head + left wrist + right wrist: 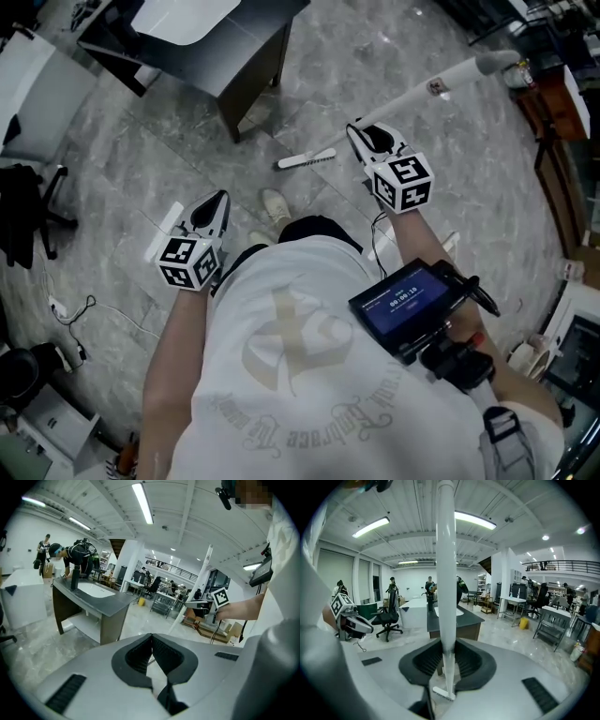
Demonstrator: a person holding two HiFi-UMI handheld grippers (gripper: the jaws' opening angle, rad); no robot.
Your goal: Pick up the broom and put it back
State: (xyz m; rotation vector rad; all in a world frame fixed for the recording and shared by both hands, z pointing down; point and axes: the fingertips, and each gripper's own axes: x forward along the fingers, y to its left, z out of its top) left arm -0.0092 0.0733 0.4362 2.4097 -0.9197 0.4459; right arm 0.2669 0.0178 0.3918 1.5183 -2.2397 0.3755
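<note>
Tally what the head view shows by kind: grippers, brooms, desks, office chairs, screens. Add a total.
grippers: 2 (left gripper, right gripper)
broom: 1
desk: 1
office chair: 1
screen: 1
total: 6

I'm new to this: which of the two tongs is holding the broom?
The right tongs, clamped around the handle of the white broom; the left tongs are shut on nothing.
</note>
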